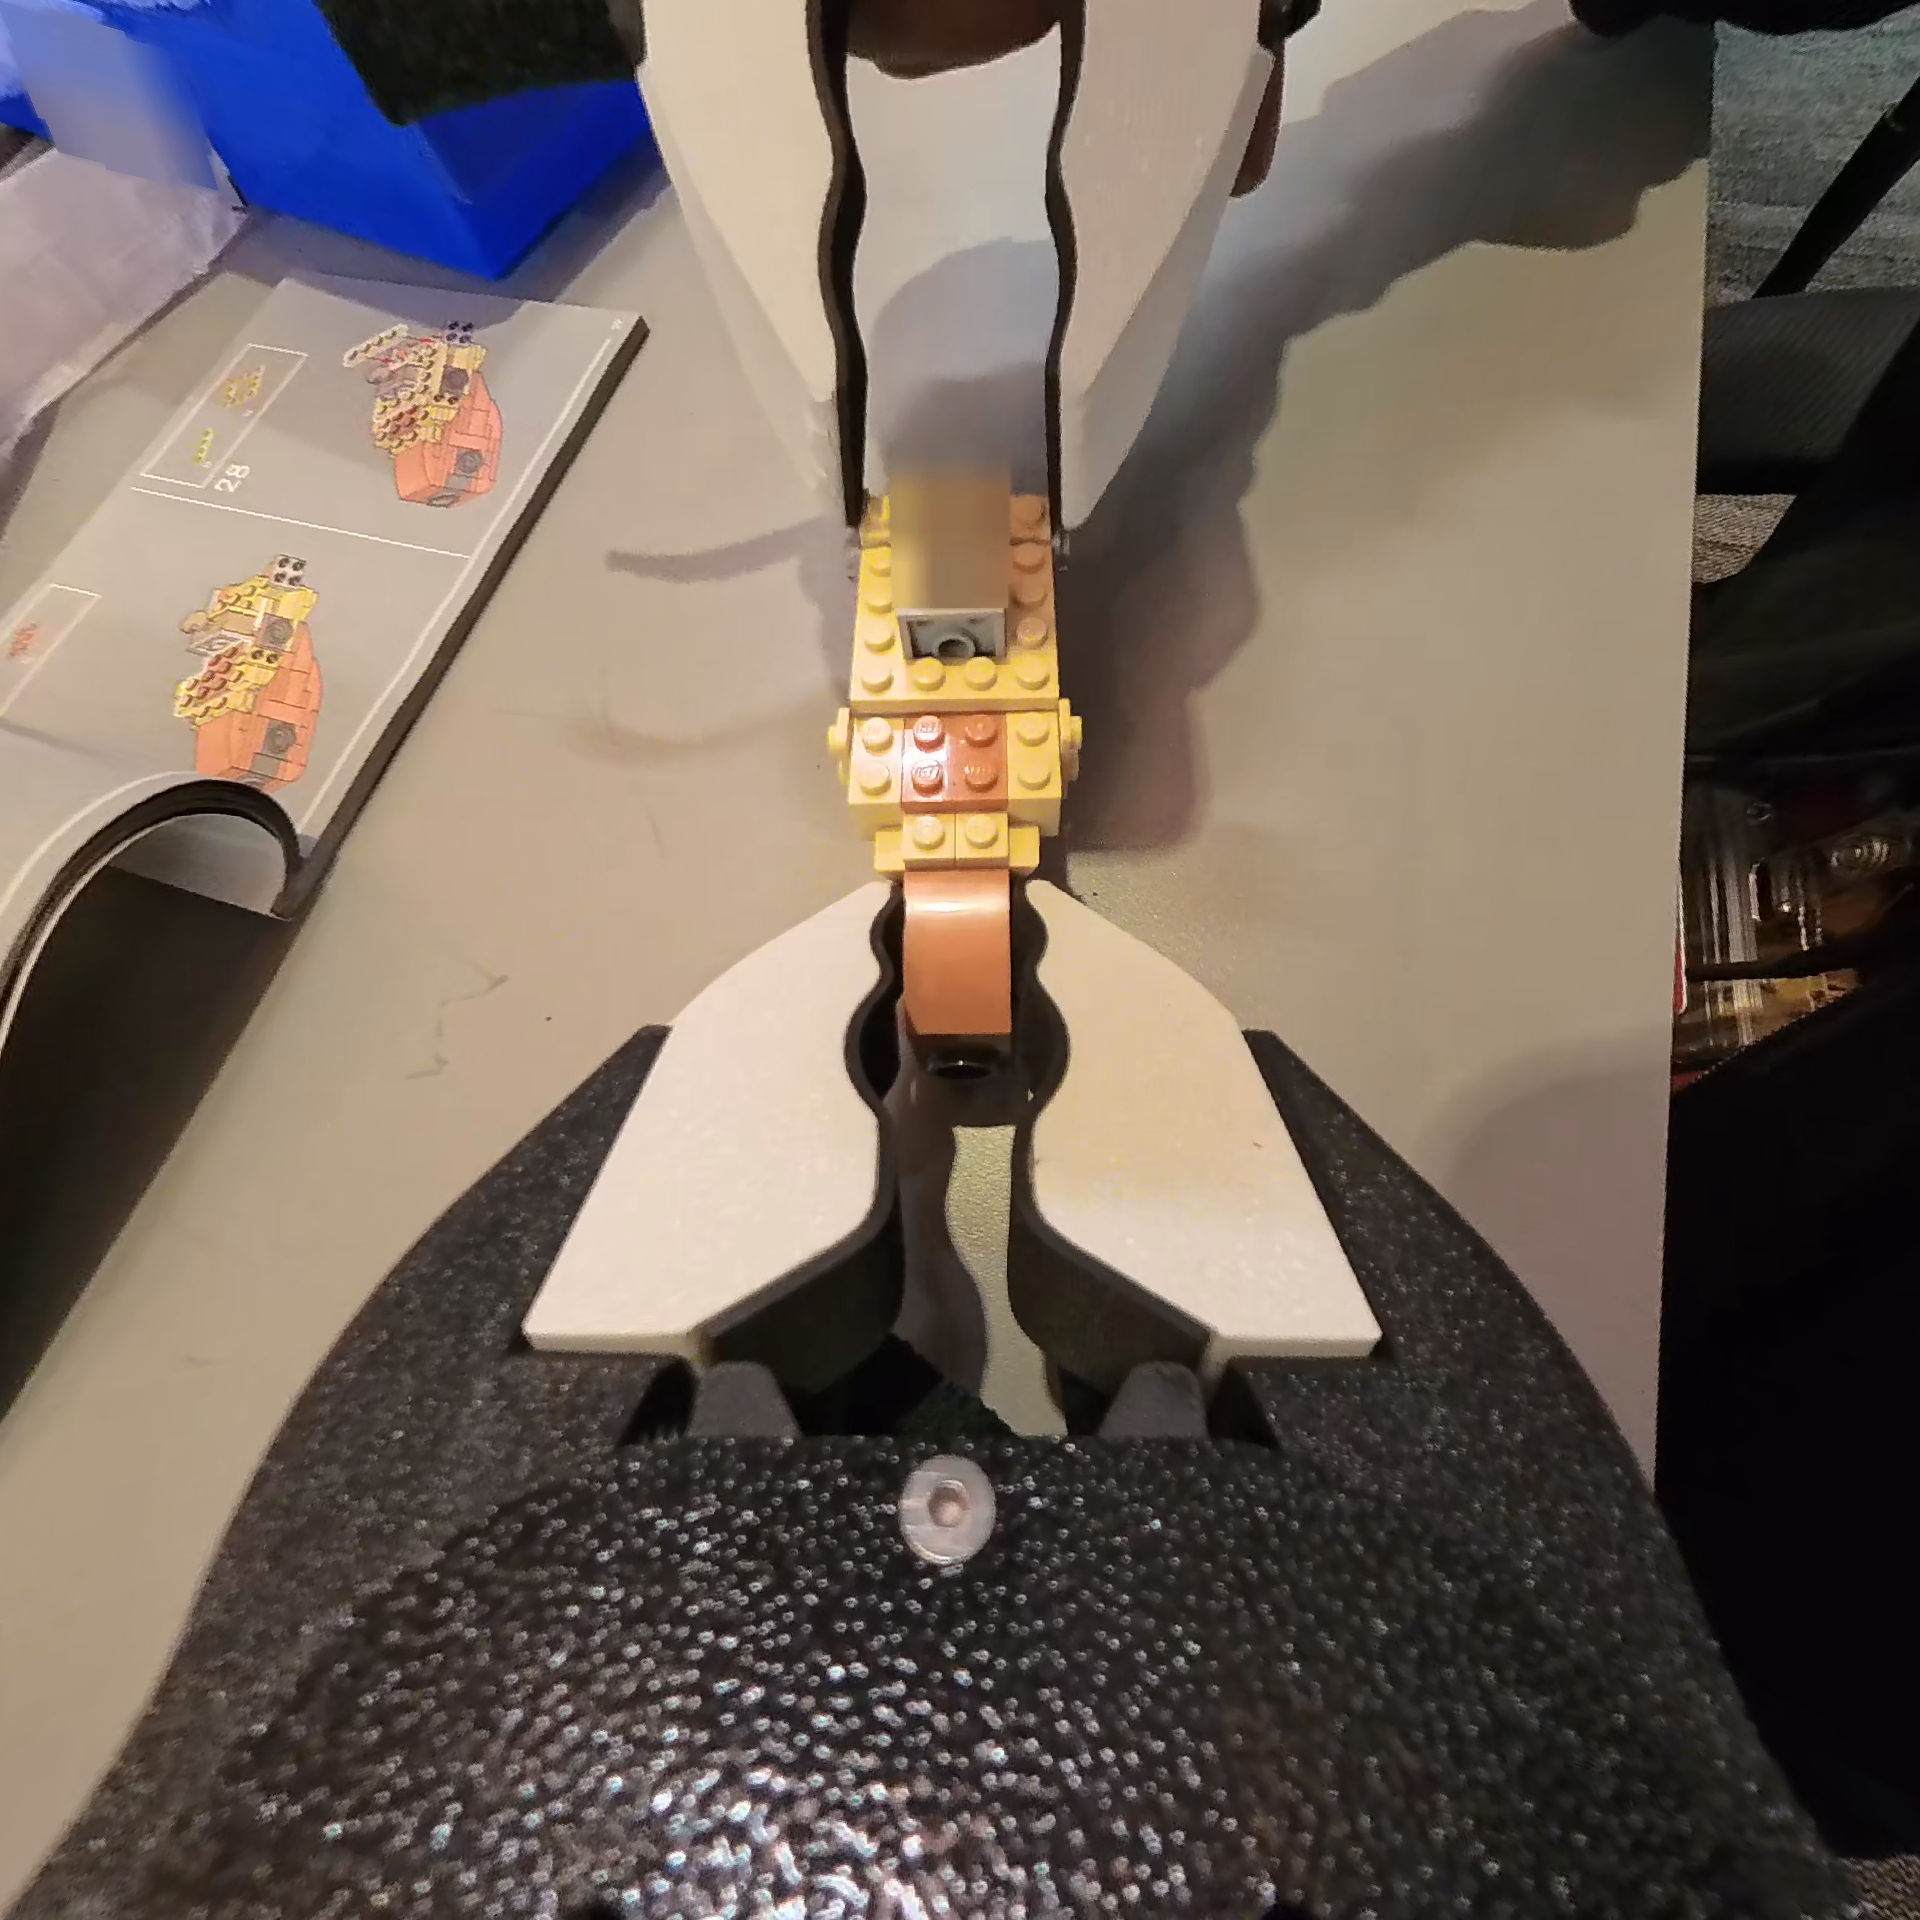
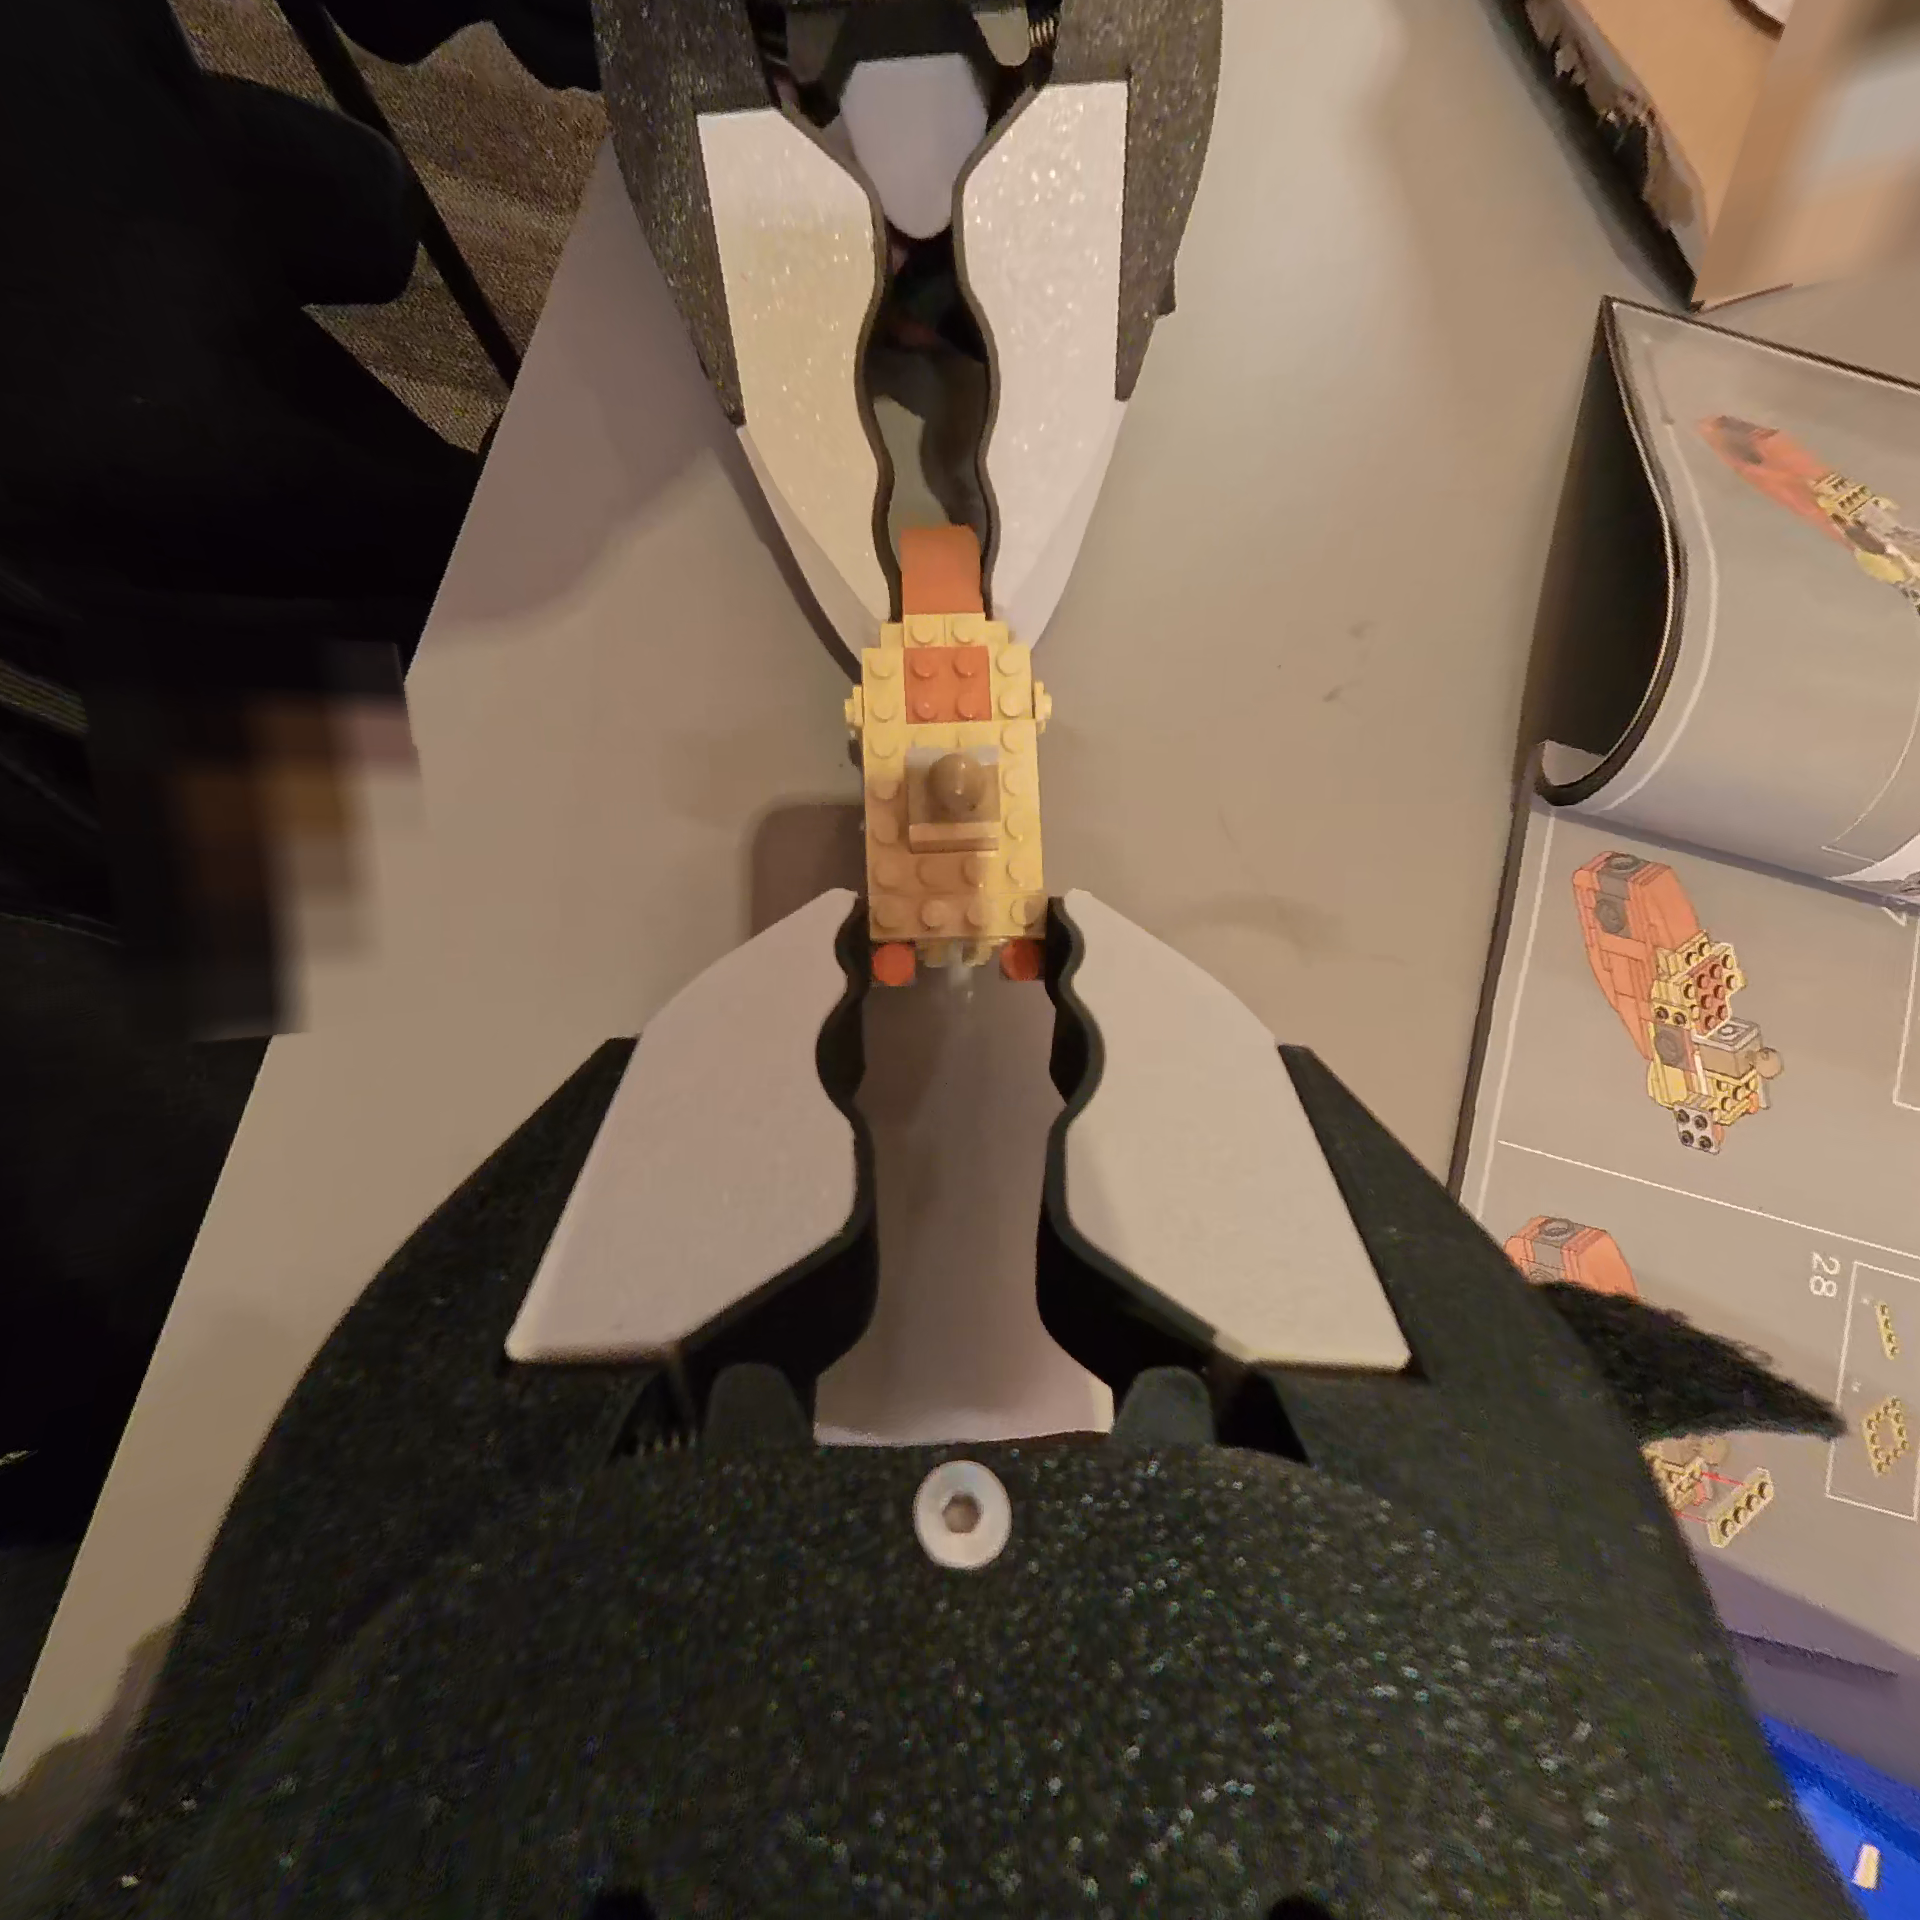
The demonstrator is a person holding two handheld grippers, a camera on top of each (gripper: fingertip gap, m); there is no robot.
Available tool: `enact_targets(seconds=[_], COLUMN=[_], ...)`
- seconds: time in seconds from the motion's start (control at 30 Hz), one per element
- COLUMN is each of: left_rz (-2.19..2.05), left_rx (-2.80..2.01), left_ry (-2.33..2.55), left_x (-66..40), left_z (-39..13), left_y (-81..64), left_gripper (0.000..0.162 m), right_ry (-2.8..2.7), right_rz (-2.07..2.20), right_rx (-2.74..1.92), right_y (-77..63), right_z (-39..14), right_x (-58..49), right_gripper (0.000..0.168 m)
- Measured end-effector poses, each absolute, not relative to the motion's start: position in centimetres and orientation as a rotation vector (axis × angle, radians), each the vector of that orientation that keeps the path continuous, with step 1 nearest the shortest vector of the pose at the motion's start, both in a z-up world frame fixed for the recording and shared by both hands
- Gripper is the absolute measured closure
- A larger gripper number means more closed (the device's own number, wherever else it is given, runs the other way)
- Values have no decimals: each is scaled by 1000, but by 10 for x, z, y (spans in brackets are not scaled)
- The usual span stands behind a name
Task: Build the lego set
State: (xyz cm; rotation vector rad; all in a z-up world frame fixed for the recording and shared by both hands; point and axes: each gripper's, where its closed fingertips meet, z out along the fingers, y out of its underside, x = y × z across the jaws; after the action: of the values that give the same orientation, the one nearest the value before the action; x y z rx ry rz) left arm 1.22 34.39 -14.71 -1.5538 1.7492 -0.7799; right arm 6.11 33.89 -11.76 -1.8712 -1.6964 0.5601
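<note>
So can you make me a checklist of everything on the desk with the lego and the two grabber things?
Surface: grey table, some faint scuff marks.
Job's things: tan and brown lego model, held between both grippers above the table; open instruction booklet lying beside it.
Clutter: blue bin behind the booklet; cardboard box at a table corner.
Grippers: left gripper shut on the model's brown curved end; right gripper shut on the opposite tan end, facing the left one.
Cables: nothing seen on the table.
Surroundings: carpet past the table edge; dark shapes there, too dim to name.
</note>
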Motion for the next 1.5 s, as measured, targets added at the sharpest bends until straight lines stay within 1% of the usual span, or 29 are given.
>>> enact_targets(seconds=[0.27,0.47,0.57,0.73,0.83,1.1,1.5], left_rz=[-787,-796,-815,-863,-899,-959,-1027], left_rx=[-1557,-1570,-1582,-1610,-1633,-1677,-1705], left_ry=[1750,1749,1750,1752,1750,1738,1743], left_x=[12,12,12,12,12,11,11], left_z=[-147,-148,-148,-148,-148,-148,-148], left_y=[344,344,345,345,346,347,347], left_gripper=[144,144,144,144,144,145,144], right_ry=[-1687,-1650,-1666,-1662,-1666,-1616,-1637], right_rz=[577,537,422,73,-25,-63,4], right_rx=[-1859,-1788,-1646,-1263,-1102,-870,-806], right_y=[339,339,338,350,351,357,351], right_z=[-118,-118,-122,-120,-120,-122,-124], right_x=[60,67,76,86,82,72,65], right_gripper=[136,122,121,125,126,128,131])
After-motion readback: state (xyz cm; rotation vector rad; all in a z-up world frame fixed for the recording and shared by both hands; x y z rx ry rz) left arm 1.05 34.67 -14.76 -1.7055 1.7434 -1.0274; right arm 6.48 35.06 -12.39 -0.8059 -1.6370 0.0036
